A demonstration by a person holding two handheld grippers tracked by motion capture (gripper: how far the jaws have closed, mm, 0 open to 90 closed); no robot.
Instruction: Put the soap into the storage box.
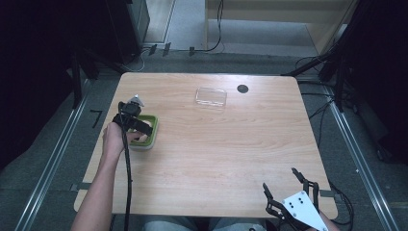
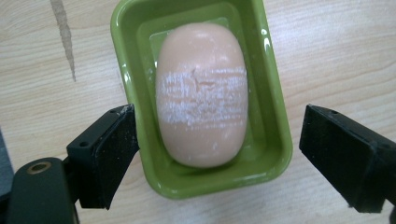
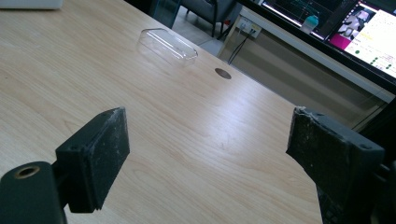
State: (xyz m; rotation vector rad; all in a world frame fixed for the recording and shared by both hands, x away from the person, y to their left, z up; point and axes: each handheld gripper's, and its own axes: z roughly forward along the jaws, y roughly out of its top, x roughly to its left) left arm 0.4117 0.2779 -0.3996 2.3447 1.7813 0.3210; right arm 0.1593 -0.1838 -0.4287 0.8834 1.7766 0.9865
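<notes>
Soap bar sits in green dish, centre frame; left gripper fingers spread, holding nothing. Clear lid upper centre on counter, not yet on. Right gripper fingers spread, idle.

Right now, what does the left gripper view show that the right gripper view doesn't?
Left gripper view: a peach soap bar, with a whitish scuffed band across it, lying in a green soap dish, and the left gripper with jaws open either side of the dish, not touching the soap.
Right gripper view: a clear plastic lid, a dark round table hole, monitors beyond, and the right gripper open over bare wood.
Both: the wooden table.
</notes>
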